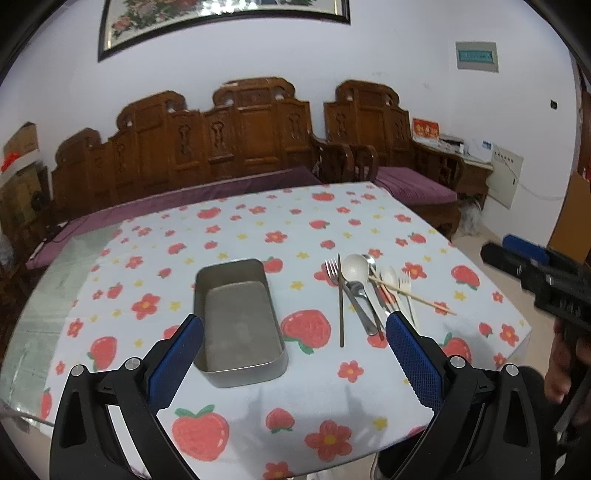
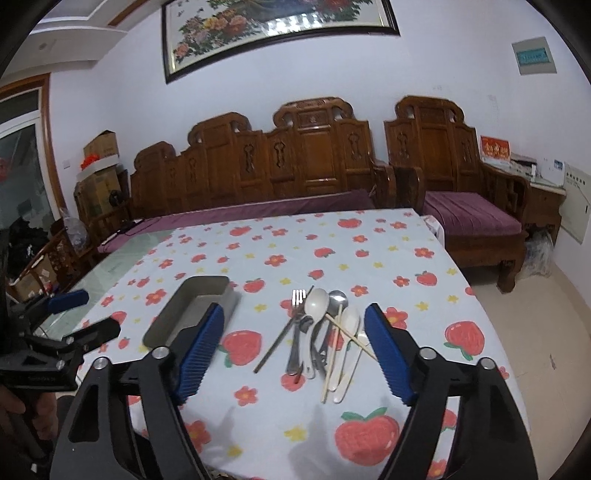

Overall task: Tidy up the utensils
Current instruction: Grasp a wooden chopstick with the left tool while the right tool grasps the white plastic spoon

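Window (image 2: 18, 155) in right view only

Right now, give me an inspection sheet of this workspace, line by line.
Surface: table under a strawberry-print cloth.
Job's things: empty metal tin; utensil pile to its right, with metal fork, white spoon, dark chopstick, pale chopsticks crossing.
Clutter: nothing seen.
Grippers: left gripper open over tin; right gripper open before the pile; both empty.
Cables: nothing seen.
Surroundings: carved wooden sofa, framed flower painting, cardboard boxes.
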A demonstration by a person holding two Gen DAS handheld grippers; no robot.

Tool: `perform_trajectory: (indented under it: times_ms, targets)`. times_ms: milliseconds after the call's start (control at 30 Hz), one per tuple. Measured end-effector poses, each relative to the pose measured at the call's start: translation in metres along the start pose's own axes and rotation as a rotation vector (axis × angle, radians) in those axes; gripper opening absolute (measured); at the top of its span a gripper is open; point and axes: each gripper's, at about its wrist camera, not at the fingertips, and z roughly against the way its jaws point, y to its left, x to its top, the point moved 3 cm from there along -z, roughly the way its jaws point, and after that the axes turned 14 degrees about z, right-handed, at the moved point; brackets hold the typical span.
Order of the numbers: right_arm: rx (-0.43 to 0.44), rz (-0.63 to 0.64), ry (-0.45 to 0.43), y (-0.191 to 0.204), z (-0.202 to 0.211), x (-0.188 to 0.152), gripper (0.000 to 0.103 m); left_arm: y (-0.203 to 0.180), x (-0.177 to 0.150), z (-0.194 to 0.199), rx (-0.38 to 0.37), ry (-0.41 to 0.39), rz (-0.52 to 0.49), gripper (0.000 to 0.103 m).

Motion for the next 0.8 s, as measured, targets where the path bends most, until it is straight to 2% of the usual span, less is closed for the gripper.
perform_trajectory:
  times_ms: [167,467,633,800]
  targets:
    - [0.009,-0.013,0.032,-0.021,-0.033,0.002,0.069,-0.001,0.001,-0.023,-0.035,0.024,0.004,0.095]
    - [-0.005,-0.047,0.120,-0.063,-0.103,-0.008,0.069,-0.013,0.005,-0.066,-0.080,0.064,-0.020,0.094]
    - [0.038,-0.068,0.172,-0.070,-0.132,-0.036,0.067,-0.025,-0.002,-0.103,-0.114,0.136,-0.033,0.074]
    - [0.091,-0.047,0.224,-0.060,-0.153,-0.054,0.056,-0.041,-0.020,-0.147,-0.134,0.233,-0.047,0.053]
